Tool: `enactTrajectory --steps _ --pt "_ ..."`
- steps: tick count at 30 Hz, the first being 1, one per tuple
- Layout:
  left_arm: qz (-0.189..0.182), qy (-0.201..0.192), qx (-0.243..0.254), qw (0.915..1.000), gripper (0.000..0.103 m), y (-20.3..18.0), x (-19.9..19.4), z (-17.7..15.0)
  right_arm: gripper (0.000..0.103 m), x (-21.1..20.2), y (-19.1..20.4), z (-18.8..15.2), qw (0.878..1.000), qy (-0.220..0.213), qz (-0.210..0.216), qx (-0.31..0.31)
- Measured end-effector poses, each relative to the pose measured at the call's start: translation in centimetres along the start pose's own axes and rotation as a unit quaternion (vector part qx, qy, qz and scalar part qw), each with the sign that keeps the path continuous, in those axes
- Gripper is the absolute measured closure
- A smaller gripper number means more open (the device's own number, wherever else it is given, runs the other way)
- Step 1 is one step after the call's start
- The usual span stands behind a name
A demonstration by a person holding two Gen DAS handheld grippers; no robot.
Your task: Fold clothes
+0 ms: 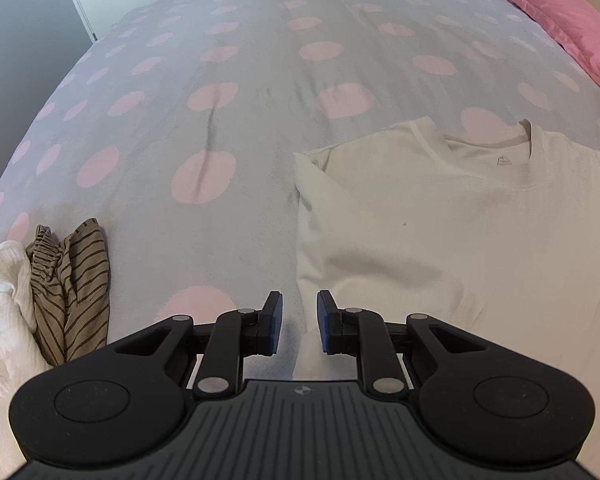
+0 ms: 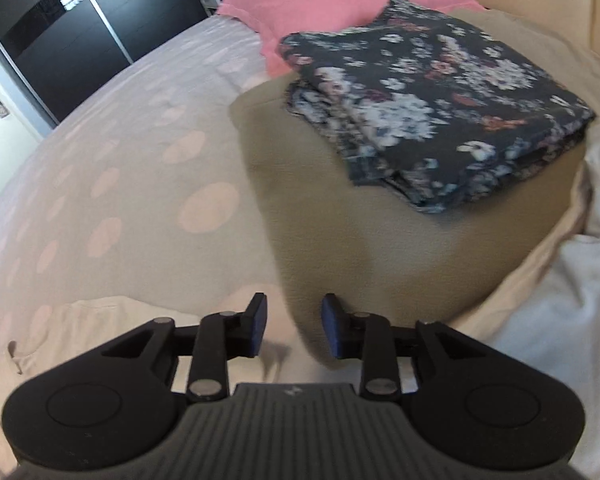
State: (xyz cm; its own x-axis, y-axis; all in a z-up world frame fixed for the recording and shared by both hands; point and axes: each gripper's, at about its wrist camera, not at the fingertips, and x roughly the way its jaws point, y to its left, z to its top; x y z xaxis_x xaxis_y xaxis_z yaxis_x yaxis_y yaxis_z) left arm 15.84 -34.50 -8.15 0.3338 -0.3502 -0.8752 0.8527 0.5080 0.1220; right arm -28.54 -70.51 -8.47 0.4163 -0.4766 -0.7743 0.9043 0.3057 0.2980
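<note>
A white t-shirt (image 1: pixel 440 220) lies flat on the dotted bed cover (image 1: pixel 220 120), collar away from me and its left sleeve folded in. My left gripper (image 1: pixel 299 320) hovers low over the shirt's left edge. Its jaws stand a little apart and the pads press on nothing. In the right wrist view my right gripper (image 2: pixel 292 324) is open with nothing between its fingers. It hangs over the near corner of a folded olive garment (image 2: pixel 360 248). A folded dark floral garment (image 2: pixel 440 120) lies on top of that. Part of the white shirt (image 2: pixel 80 328) shows at the lower left.
A crumpled striped brown cloth (image 1: pixel 76 280) and a white cloth (image 1: pixel 0 300) lie at the bed's left edge. A pink pillow (image 2: pixel 320 0) sits at the head, behind the folded stack. More white fabric (image 2: pixel 560 300) lies right of the stack. A dark wardrobe (image 2: pixel 60 20) stands beyond the bed.
</note>
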Motion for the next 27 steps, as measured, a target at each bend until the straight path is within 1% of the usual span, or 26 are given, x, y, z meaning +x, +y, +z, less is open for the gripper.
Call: enactTrajectory --steps 1,3,5,8,11,14,17,19,20,21,23,27 --pt "0.001 0.002 0.001 1.0000 0.087 -0.1 0.1 0.0 0.062 0.0 0.6 -0.1 1.000 -0.004 0.005 -0.011" --pt "0.002 0.006 0.001 1.0000 0.087 -0.1 0.4 0.0 0.063 0.0 1.6 -0.2 0.999 -0.007 0.030 -0.033" --pt "0.001 0.008 0.002 1.0000 0.087 -0.1 0.5 0.1 0.064 0.3 2.5 -0.4 0.997 0.002 0.051 -0.055" --pt "0.002 0.011 0.000 0.9999 0.087 0.0 0.7 0.1 0.064 1.6 3.6 -1.1 0.995 0.016 0.025 -0.091" --pt "0.002 0.012 0.003 0.9999 0.087 0.0 0.8 0.0 0.062 3.0 3.2 -1.5 0.995 0.024 -0.002 -0.097" --pt "0.004 0.011 0.006 0.9999 0.087 0.2 0.8 -0.1 0.061 4.0 2.7 -2.0 0.995 0.039 0.001 -0.088" --pt "0.007 0.013 0.004 0.9999 0.087 0.2 0.8 -0.1 0.063 4.3 2.9 -2.4 0.995 0.030 0.001 -0.094" --pt "0.007 0.014 0.004 0.9999 0.087 0.2 0.8 -0.1 0.081 4.2 3.0 -2.6 0.995 0.015 0.004 -0.096" --pt "0.007 0.014 0.004 0.9999 0.087 0.2 0.8 -0.1 0.095 4.0 3.2 -2.6 0.995 0.006 0.008 -0.094" --pt "0.007 0.014 0.004 0.9999 0.087 0.2 0.7 -0.2 0.097 3.7 3.4 -2.5 0.995 0.001 0.015 -0.094" --pt "0.005 0.011 0.004 0.9999 0.087 0.2 0.5 -0.1 0.099 2.9 4.1 -2.2 0.995 -0.006 0.032 -0.099" --pt "-0.005 0.000 0.006 1.0000 0.087 0.0 -0.2 0.0 0.099 0.7 6.3 -1.4 0.990 -0.017 0.086 -0.107"
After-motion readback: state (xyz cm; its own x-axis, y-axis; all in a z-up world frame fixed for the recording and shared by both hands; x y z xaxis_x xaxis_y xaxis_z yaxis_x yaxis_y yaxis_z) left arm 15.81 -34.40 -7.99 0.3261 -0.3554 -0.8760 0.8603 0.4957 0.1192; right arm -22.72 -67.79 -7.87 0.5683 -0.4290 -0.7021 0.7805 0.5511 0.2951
